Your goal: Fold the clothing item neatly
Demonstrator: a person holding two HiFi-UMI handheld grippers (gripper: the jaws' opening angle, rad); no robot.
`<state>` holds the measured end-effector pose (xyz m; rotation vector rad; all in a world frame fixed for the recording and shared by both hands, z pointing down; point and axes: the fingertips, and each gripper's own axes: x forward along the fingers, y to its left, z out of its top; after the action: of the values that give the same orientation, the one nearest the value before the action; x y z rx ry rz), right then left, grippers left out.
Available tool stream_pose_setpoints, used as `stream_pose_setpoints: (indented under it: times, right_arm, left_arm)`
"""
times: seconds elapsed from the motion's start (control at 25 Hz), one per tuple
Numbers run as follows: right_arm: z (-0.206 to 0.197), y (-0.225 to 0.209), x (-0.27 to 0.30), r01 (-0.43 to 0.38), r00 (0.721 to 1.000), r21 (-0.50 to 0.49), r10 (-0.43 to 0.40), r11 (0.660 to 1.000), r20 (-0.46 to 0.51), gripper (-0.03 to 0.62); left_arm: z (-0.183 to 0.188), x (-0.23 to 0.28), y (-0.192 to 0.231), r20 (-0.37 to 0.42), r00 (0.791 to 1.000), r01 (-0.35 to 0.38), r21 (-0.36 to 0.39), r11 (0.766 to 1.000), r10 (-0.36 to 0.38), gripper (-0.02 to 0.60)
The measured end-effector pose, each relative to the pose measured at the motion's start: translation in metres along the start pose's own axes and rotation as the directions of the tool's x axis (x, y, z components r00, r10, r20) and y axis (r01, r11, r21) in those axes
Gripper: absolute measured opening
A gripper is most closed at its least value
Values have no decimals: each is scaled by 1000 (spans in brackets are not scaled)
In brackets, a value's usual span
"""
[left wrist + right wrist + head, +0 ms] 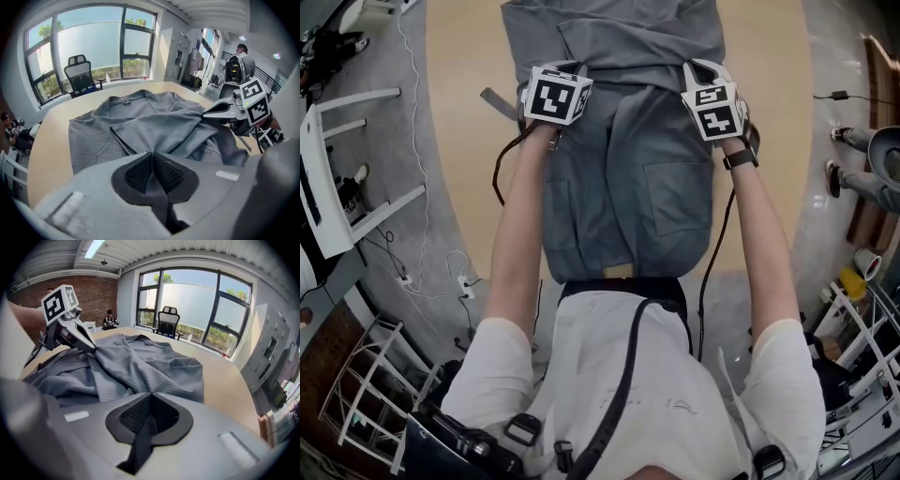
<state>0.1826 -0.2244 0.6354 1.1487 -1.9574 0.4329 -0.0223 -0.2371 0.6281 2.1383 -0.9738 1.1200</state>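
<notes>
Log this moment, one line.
left gripper: shut on shirt | right gripper: shut on shirt | shirt: on table

Garment [628,187]: spread on counter [459,141], lengthwise from near edge to far edge, a fold lying across its far part. Left claw [152,157]: on garment's left edge. Right claw [149,399]: on its right edge, level with the left. Office chair [80,75]: behind counter's far edge, before window [89,42].
</notes>
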Motion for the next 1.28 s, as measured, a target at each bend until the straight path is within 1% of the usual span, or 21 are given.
stream_pose_setpoints:
  times: [0.16, 0.32, 0.44, 0.6, 0.68, 0.72, 0.76, 0.84, 1.0, 1.16, 1.28]
  right_arm:
    - [5, 8, -25, -24, 999, 12, 24, 1000, 43, 5]
    - [8, 9, -58, -30, 995, 18, 28, 999, 96, 5]
    - [1, 16, -66, -44, 997, 7, 44, 999, 63, 5]
    - [-25, 16, -47, -22, 999, 18, 23, 1000, -45, 16]
    - [-38, 10, -33, -2, 997, 37, 5, 999, -80, 123]
    - [-41, 8, -30, 5, 997, 50, -1, 999, -83, 145]
    - [-41, 6, -31, 11, 997, 65, -6, 998, -74, 161]
    - [-37, 5, -41, 20, 999, 97, -16, 995, -40, 172]
    - [-34, 17, -78, 10, 999, 128, -14, 992, 32, 172]
    - [-40, 38, -124, -29, 994, 165, 11, 986, 109, 172]
    - [-42, 60, -154, -56, 987, 171, 28, 984, 161, 176]
  left_arm:
    - [-7, -25, -12, 30, 999, 17, -40, 999, -16, 14]
    - [-25, -49, -30, 35, 998, 48, -89, 995, -45, 15]
    - [-41, -56, -41, 18, 998, 60, -108, 992, -58, 15]
    - [-66, -44, -53, -42, 998, 41, -103, 994, -46, 23]
    - [-74, -36, -57, -57, 998, 29, -97, 995, -35, 57]
    - [-75, -35, -58, -52, 998, 29, -100, 995, -34, 60]
    - [-74, -36, -59, -41, 998, 33, -108, 994, -38, 71]
    - [-70, -46, -59, -7, 999, 46, -136, 990, -48, 112]
    - [-77, -79, -50, 52, 999, 23, -171, 985, -14, 114]
    - [-103, -118, -52, 75, 997, 3, -195, 981, 12, 114]
    - [-130, -145, -55, 81, 996, -8, -202, 979, 25, 114]
